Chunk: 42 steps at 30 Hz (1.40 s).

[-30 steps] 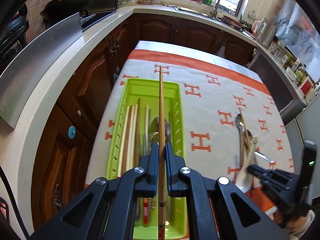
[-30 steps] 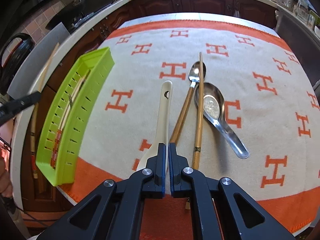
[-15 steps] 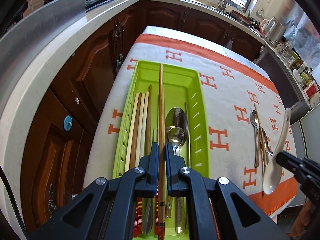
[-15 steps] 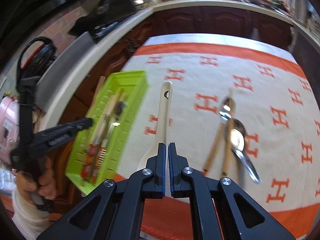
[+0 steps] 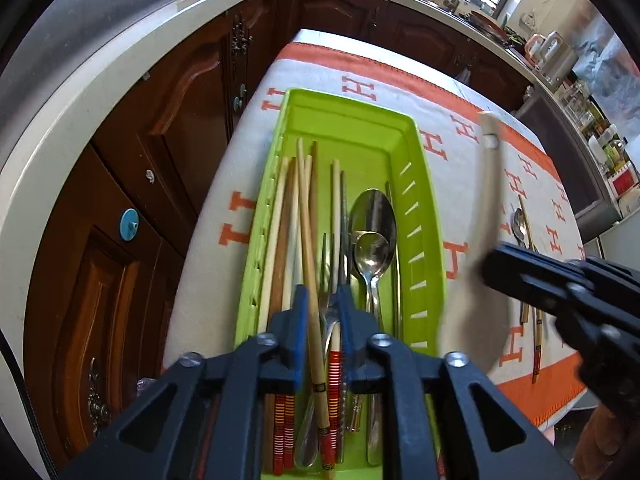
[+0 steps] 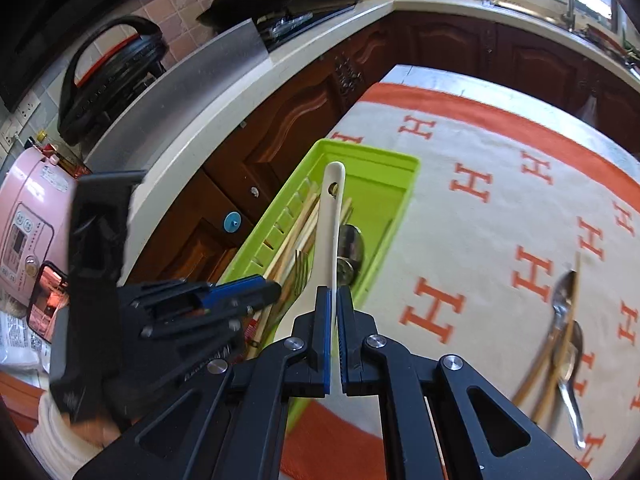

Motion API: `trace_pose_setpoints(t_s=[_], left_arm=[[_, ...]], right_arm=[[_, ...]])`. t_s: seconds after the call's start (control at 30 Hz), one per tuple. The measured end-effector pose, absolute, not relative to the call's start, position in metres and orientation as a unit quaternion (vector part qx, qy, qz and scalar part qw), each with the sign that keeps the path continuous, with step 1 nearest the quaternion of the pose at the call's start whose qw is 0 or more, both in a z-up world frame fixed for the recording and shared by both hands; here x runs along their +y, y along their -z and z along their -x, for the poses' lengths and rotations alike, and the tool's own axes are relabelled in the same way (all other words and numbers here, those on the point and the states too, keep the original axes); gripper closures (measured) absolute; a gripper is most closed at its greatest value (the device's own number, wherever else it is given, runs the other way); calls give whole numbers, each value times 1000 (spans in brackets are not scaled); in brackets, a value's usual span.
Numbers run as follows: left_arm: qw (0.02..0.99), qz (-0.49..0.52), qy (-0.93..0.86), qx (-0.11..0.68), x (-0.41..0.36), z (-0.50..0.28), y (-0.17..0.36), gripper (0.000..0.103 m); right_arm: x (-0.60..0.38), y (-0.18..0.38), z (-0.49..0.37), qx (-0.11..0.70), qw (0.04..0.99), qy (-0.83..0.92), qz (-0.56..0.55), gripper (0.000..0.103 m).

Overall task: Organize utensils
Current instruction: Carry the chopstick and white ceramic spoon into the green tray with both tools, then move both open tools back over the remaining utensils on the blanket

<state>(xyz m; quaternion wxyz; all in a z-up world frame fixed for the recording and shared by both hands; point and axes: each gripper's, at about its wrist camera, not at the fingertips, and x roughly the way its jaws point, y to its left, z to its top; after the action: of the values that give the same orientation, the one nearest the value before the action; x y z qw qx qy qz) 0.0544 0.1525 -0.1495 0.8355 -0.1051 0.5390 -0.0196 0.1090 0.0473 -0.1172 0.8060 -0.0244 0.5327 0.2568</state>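
Cloth: white table cover with orange H letters
Cooker: pink rice cooker on the counter (far side)
Doors: brown cupboard doors

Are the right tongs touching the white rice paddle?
Touching. The right wrist view shows the right tongs shut on the white rice paddle, its handle rising from between the pads over the green tray.

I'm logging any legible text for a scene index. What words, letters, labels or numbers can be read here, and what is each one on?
"H": orange letters repeated across the tablecloth.
Pink cooker: panel label and button print, too small to read.
Bottles and packets by the window: labels too blurred to read.
Chopsticks in the green tray: red and yellow bands only, no text.
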Motion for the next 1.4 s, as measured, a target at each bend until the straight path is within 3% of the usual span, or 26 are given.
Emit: trace_pose_setpoints(t_s=[0.2,0.5,0.6,1.1,1.4], left_arm=[[849,119,4,515,164,-46,130,55],[866,113,-64,483,181,-37,100,40],[866,107,-75,483,183,-35,99,34],[866,99,-87,482,179,-24,93,28],[874,82,-56,476,142,-23,77,27]], right_arm=[[72,139,-126,546,797,-254,47,100],[91,163,-146,564,788,-240,60,100],[92,169,-149,569,786,-236,58,96],[39,132,-132,545,809,-221,13,79],[-39,108,-107,526,830,-185,4,79]])
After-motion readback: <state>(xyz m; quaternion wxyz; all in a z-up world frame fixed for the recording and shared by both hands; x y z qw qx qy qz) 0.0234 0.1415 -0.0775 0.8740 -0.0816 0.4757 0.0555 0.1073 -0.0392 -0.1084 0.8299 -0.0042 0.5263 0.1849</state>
